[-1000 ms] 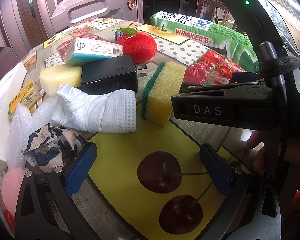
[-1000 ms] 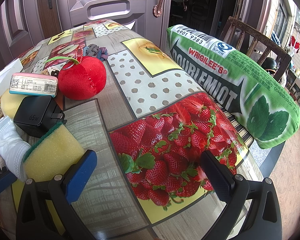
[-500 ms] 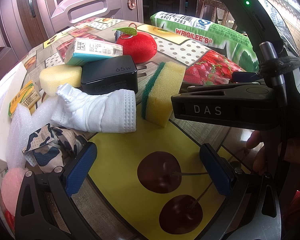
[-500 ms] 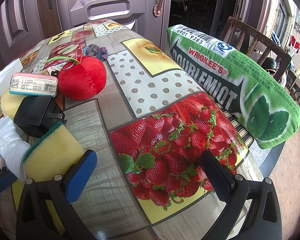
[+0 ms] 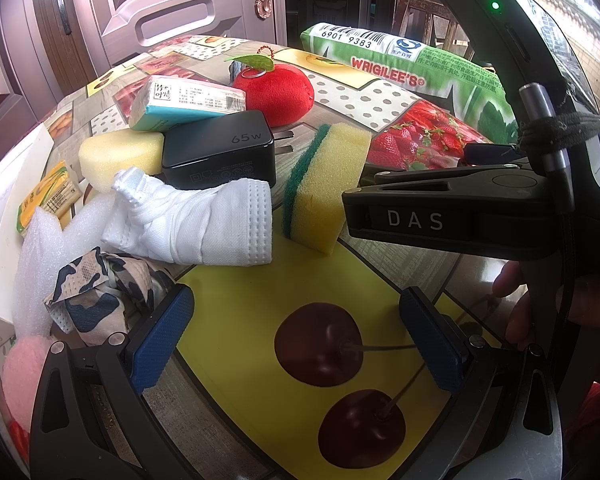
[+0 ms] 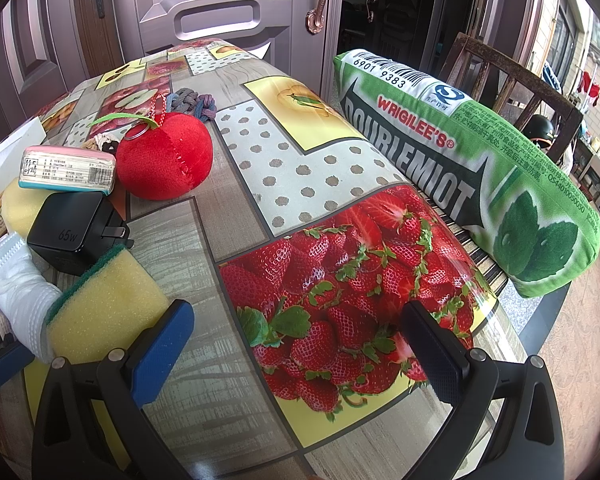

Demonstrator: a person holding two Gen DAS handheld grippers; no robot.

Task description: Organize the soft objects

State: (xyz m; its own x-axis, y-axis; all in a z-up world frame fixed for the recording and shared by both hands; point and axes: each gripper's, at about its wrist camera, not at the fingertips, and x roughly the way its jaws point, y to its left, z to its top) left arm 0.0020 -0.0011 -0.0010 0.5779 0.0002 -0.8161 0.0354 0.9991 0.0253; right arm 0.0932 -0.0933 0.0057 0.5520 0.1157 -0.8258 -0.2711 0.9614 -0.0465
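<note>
**Both grippers wide over the table, nothing held**

We hold the left gripper (image 5: pixel 296 336) wide and empty over the cherry print at the table's (image 5: pixel 240 304) near edge. Our right gripper (image 6: pixel 300 344) is just as wide and empty, above the strawberry print; from the left camera we see its black body (image 5: pixel 440 216) crossing just beside the sponge (image 5: pixel 324 188).

Nearest our left blue pad (image 5: pixel 160 340) lies the camouflage cloth (image 5: pixel 100 296), touching it or close to it; we cannot tell which. A pink puff (image 5: pixel 24 364) sits at the near left edge, with white foam (image 5: pixel 40 248) behind it. Next comes the rolled white mask (image 5: pixel 196 224), lying against the foam and in front of the charger (image 5: pixel 220 148). The yellow-and-green sponge stands on edge just right of the mask.

Behind them, the black 65 W charger leans on a plain yellow sponge (image 5: pixel 116 156), and a tissue pack (image 5: pixel 184 100) rests on top of both. Left of these, at the table's left edge, is a small yellow packet (image 5: pixel 48 200) beside a white box (image 5: pixel 4 208).

Farther back sits the red plush apple (image 6: pixel 164 156), touching the tissue pack. Beyond it lies a knotted rope (image 6: pixel 192 102). Along the far right edge stretches the green pillow (image 6: pixel 480 160), with a chair (image 6: pixel 512 76) behind.
</note>
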